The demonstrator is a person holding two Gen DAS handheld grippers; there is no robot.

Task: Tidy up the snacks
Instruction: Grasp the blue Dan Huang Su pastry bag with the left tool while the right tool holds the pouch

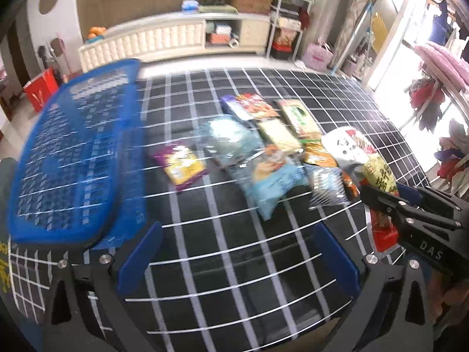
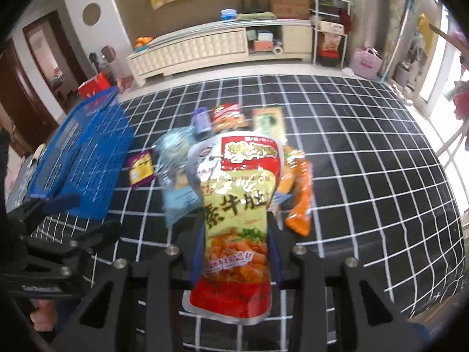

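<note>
With our right hand-held gripper (image 2: 236, 252) clamped on the red-and-green snack pouch (image 2: 234, 214) at frame centre and our left hand-held gripper (image 1: 237, 252) apart and empty, the slick pouch could slip before reaching the blue basket (image 2: 85, 158) at left.

Between the right tool's (image 2: 236, 252) pads: 1 snack pouch (image 2: 237, 205), lifted above the bench (image 2: 366, 176). Beyond it, on the bench: a heap of snack packets (image 1: 263, 152). Left of the heap, apart: 1 small packet (image 1: 183, 165). Further left, at the bench edge: a basket (image 1: 73, 152). Beside the basket: the left tool (image 1: 237, 252), empty.
</note>
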